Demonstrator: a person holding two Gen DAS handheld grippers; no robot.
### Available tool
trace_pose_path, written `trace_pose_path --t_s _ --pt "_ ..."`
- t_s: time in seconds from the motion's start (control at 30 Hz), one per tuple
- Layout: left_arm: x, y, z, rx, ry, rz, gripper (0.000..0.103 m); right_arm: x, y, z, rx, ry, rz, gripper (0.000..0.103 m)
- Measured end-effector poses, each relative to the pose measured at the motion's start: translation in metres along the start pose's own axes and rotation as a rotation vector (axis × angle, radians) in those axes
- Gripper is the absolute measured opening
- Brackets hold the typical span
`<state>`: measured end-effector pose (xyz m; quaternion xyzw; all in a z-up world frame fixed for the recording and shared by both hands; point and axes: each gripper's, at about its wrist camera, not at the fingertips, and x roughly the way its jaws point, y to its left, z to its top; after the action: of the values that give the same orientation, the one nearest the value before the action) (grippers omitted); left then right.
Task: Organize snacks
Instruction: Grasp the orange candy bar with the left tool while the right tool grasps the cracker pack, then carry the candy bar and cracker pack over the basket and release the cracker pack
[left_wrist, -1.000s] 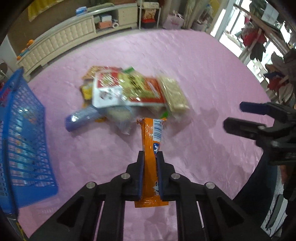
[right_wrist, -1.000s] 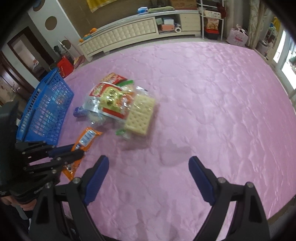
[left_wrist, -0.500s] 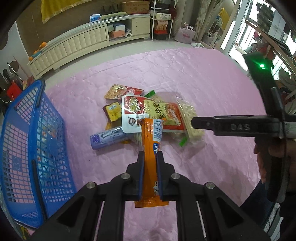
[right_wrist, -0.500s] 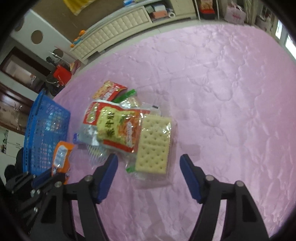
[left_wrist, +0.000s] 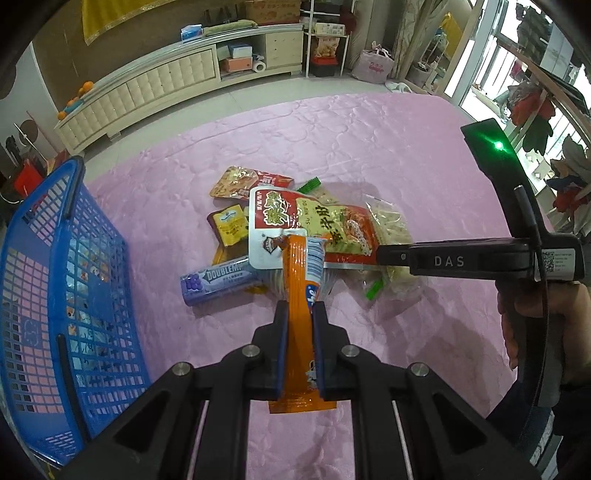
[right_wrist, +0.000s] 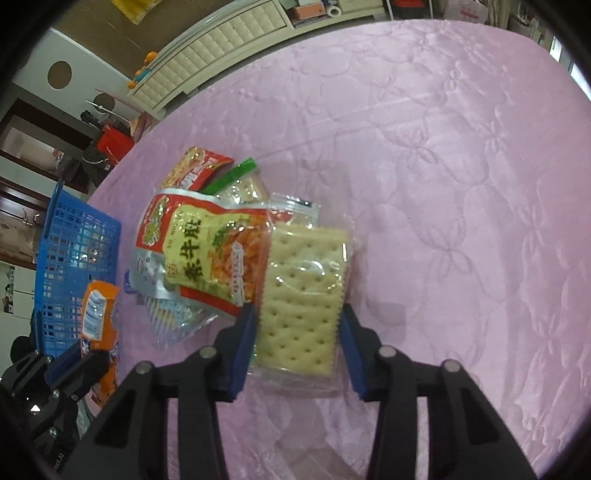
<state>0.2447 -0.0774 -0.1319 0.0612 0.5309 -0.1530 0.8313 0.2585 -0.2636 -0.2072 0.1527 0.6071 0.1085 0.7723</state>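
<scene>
Snacks lie in a heap on the pink cover (right_wrist: 443, 147), and the blue basket (left_wrist: 55, 277) stands to the left of this heap. At the right edge of the heap is the cracker pack (right_wrist: 303, 295). The right gripper (right_wrist: 297, 343) has this pack between its jaws, which are closing; the pads look just beside its edges. The left gripper (left_wrist: 300, 354) is clenched on the orange packet (left_wrist: 299, 295), held up on the near side of the heap.

Black claw (left_wrist: 300, 332) arms, blue pads, silver screws.
</scene>
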Motion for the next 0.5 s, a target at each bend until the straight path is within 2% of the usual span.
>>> trace_pose_path --t_s 0.33,0.5 --pt "-0.046 0.007 -0.011 -0.011 -0.072 -0.008 0.011 -0.045 0.015 -0.026 -0.024 -0.049 0.006 0.048" --pt "-0.082 0.019 -0.018 -0.047 -0.119 -0.028 0.011 -0.077 0.042 -0.036 -0.073 -0.091 0.008 0.048"
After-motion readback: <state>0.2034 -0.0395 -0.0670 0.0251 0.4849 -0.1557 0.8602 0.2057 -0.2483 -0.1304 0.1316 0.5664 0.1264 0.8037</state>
